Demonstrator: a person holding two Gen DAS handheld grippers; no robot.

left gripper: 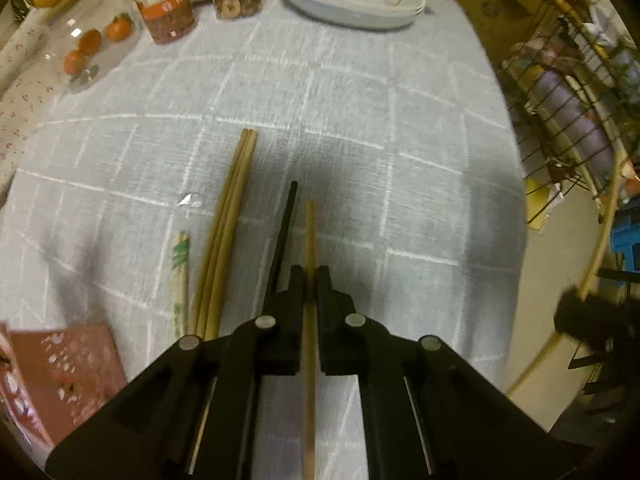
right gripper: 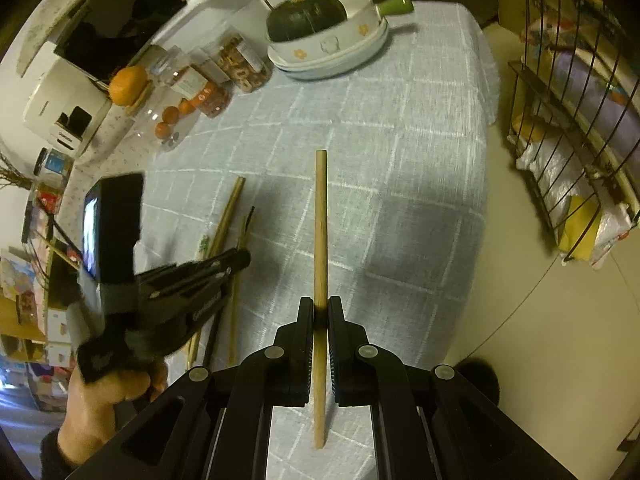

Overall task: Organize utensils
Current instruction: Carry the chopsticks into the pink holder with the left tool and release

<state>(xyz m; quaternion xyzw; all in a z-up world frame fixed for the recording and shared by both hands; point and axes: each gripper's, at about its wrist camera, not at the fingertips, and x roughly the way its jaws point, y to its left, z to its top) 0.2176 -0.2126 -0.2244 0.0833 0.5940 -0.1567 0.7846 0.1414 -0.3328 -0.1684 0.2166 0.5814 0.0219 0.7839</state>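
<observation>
My left gripper [left gripper: 309, 276] is shut on a wooden chopstick [left gripper: 309, 232] that points forward over the grey checked tablecloth [left gripper: 360, 100]. A black chopstick [left gripper: 285, 232] lies just left of its fingers. A pair of wooden chopsticks [left gripper: 228, 220] and a paper-wrapped pair [left gripper: 180, 276] lie further left. My right gripper [right gripper: 321, 306] is shut on another wooden chopstick [right gripper: 320, 220], held above the cloth. The left gripper also shows in the right wrist view [right gripper: 224, 262], over the loose chopsticks [right gripper: 228, 216].
White stacked dishes [right gripper: 332, 64] holding a dark squash [right gripper: 306, 18] stand at the far side. Jars [left gripper: 164, 4] and small oranges [left gripper: 90, 42] stand at the far left. A pink perforated basket [left gripper: 60, 372] is at the near left. A wire rack [right gripper: 576, 120] stands right of the table.
</observation>
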